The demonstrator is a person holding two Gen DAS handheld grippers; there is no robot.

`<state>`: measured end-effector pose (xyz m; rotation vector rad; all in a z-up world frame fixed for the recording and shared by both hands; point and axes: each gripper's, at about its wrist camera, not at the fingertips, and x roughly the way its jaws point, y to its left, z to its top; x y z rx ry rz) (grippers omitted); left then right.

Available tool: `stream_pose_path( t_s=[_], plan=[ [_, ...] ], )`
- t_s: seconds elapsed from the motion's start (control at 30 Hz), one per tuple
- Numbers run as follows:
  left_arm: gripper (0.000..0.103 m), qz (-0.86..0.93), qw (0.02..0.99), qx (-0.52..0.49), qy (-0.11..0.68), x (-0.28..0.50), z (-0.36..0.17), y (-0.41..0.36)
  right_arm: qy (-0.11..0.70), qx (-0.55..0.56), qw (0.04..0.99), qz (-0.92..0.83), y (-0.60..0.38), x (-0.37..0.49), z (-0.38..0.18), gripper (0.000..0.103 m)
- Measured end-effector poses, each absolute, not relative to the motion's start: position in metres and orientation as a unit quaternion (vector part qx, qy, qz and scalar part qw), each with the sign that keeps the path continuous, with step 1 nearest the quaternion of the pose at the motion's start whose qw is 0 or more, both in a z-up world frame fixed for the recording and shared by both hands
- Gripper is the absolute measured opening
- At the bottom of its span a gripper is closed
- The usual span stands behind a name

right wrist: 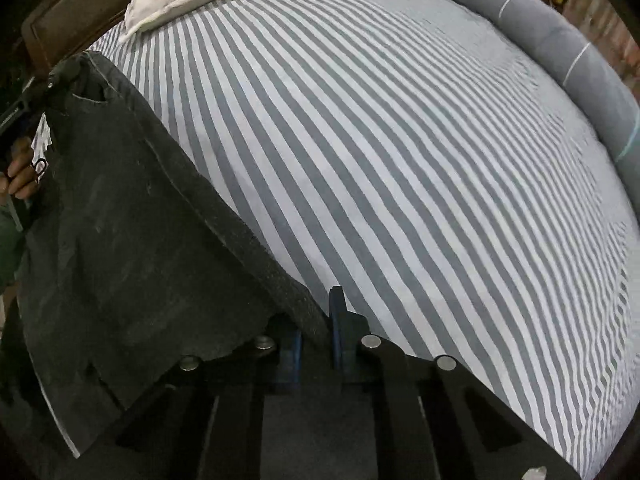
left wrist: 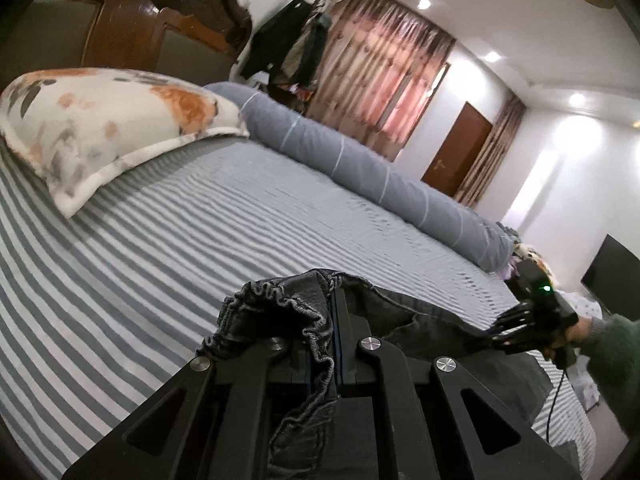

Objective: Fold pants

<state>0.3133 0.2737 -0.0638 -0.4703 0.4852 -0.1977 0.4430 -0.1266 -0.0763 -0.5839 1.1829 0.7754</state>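
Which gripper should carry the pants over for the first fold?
Probably the right gripper. It is pinched on the pants edge beside open striped sheet, so it can swing across. The left gripper is clamped on the elastic waistband and can anchor.

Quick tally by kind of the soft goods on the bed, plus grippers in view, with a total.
Pants: 1, dark denim pants, held by both grippers
Pillows: 1, floral pillow
Bolsters: 1, grey bolster
Bed sheets: 1, striped sheet
Grippers: 2, left gripper, right gripper
Total: 6
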Motion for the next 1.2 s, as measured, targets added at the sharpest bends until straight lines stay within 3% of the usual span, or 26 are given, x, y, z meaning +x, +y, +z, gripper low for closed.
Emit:
stream_pose_path(
  t_s=[0.37, 0.7, 1.2],
  plan=[
    [0.007, -0.073, 0.924, -0.236, 0.293, 0.325, -0.059, 0.277, 0.522, -0.304, 0.745, 0.283, -0.125, 0.42, -0.067, 0.009],
    [0.007, -0.042, 0.93, -0.211, 0.3, 0.323, -0.054, 0.264, 0.504, -0.247, 0.788, 0.252, -0.147, 0.415, -0.06, 0.006],
    [0.007, -0.114, 0.938, -0.171, 0.28, 0.22, 0.005, 0.263, 0.425, -0.199, 0.858, 0.208, -0.174, 0.252, 0.019, 0.004]
  ],
)
